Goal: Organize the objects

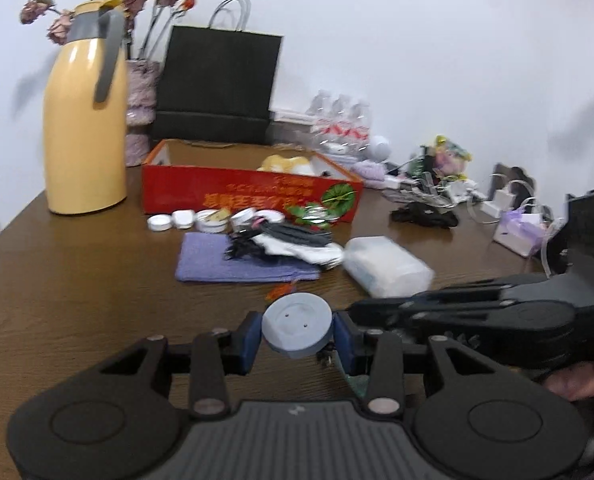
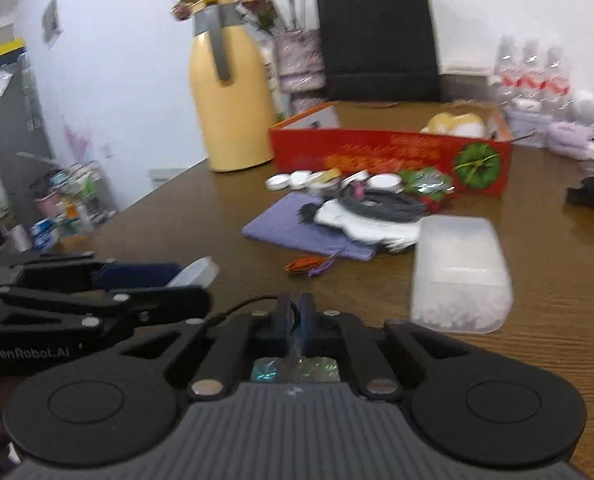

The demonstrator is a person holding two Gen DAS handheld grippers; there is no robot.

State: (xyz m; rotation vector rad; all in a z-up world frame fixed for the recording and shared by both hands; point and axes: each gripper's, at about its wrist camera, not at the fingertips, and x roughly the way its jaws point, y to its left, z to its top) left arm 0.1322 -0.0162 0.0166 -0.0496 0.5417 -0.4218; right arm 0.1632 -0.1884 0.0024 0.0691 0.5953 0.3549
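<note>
My left gripper [image 1: 297, 330] is shut on a round pale blue-grey lid-like disc [image 1: 297, 326], held above the brown table. The disc's edge also shows in the right wrist view [image 2: 195, 273]. My right gripper [image 2: 295, 314] is shut on a thin black cable [image 2: 241, 306] with a shiny foil bit behind the pads. It sits just right of my left gripper. A red open box [image 1: 253, 194] holding a yellow-white plush [image 1: 285, 163] stands mid-table. In front of it lie small white lids [image 1: 201, 218], a purple cloth [image 1: 233, 260] and dark cords with a white sock [image 1: 297, 246].
A yellow thermos jug [image 1: 85, 120] stands left, with a flower vase [image 1: 141, 92] and black paper bag [image 1: 217, 84] behind. A clear plastic pack [image 2: 461, 268] lies right of the cloth. Water bottles [image 1: 341, 120], chargers and clutter fill the far right. A small orange trinket [image 2: 309, 266] lies near.
</note>
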